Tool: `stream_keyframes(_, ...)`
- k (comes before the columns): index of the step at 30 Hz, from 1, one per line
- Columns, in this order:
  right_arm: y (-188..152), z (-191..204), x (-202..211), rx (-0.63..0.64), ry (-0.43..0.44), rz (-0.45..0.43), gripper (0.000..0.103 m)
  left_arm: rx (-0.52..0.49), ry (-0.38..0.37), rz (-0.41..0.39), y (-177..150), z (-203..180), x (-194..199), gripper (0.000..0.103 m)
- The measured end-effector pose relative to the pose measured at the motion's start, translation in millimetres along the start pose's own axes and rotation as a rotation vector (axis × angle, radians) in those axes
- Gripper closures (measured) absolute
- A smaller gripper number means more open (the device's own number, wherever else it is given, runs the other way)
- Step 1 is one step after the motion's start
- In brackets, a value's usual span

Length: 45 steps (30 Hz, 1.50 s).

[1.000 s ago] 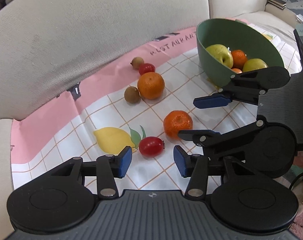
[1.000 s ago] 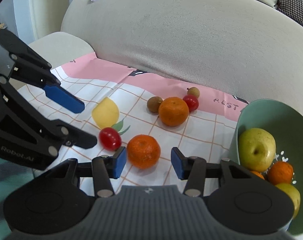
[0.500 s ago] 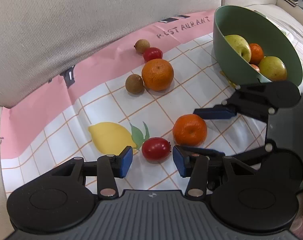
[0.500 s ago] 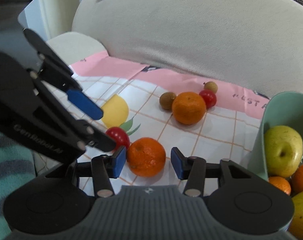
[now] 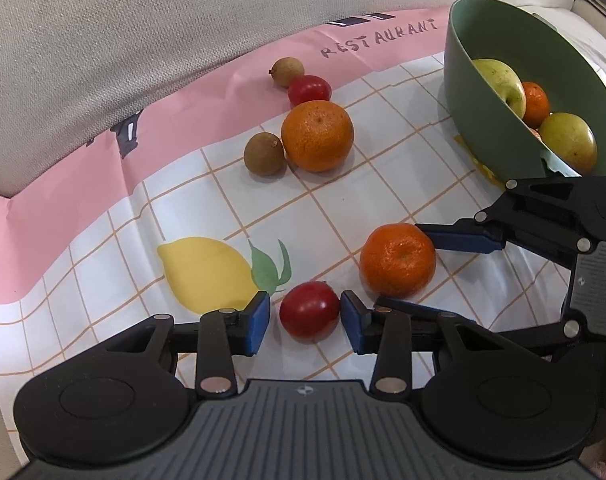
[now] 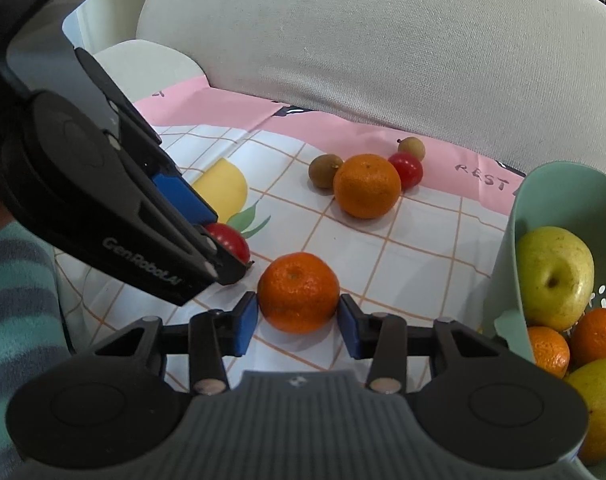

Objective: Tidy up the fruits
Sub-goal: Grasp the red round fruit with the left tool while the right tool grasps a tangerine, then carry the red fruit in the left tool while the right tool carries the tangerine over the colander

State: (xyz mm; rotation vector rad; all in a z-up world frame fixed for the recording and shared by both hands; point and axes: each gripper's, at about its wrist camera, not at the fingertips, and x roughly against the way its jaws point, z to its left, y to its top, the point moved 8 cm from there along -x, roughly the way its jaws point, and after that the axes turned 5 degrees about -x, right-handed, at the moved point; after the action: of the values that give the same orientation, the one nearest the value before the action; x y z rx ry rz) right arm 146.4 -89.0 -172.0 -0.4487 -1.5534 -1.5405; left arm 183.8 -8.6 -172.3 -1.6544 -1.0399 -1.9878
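Left wrist view, near first. My left fingers (image 5: 305,318) have just been closing round the near tomato (image 5: 309,312) at 6 o'clock. The right pad touches it; a sliver of gap shows at the left pad, so they are not clamped yet.

Right wrist view. My right fingers (image 6: 298,320) have also just been closing, and both pads press the near mandarin (image 6: 299,292). It sits on the checked cloth (image 5: 383,184), just beside the tomato at its 2 o'clock. My two tools nearly meet here, so side room is tight.

Middle of the cloth is bare squares, with open room toward 12 o'clock.

Farther, at 12 o'clock, there is a touching cluster of far mandarin (image 5: 317,136), longan (image 5: 264,154) and far tomato (image 5: 309,90). A second longan (image 5: 288,72) lies just beyond.

At 2 o'clock the green bowl (image 5: 463,92) is tilted, holding apples and mandarins, with its near rim close to my right tool.

The cloth's pink edge runs under the sofa backrest (image 5: 143,40), which closes off 10 to 12 o'clock.
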Motion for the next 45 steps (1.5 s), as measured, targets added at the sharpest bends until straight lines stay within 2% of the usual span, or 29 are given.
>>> stream_keyframes(5,-0.3,0.8,0.3,0.005,-0.001,0.0,0.062,0.015,-0.006,0.003,0.1,-2.7,-2.2,0.069)
stream_keyframes(14,0.9,2.0,7.1,0.01,0.002,-0.021,0.063,0.095,0.018,-0.022,-5.4,-0.9,16.7,0.07)
stream_keyframes(22,4.9,6.0,38.8,0.039,-0.006,-0.088,0.063,0.163,0.043,-0.124,-2.2,-9.5,62.7,0.07)
stream_keyframes(29,7.2,3.8,82.5,0.013,-0.02,-0.152,0.063,0.15,0.066,-0.228,6.0,-33.8,104.9,0.07)
stream_keyframes(37,-0.9,-7.4,133.6,0.025,-0.099,-0.225,0.063,0.138,0.037,-0.337,19.7,-66.6,138.7,0.07)
stream_keyframes(45,-7.4,-50.1,160.8,-0.056,-0.217,-0.246,0.063,0.089,-0.026,-0.377,45.4,-101.8,144.6,0.07)
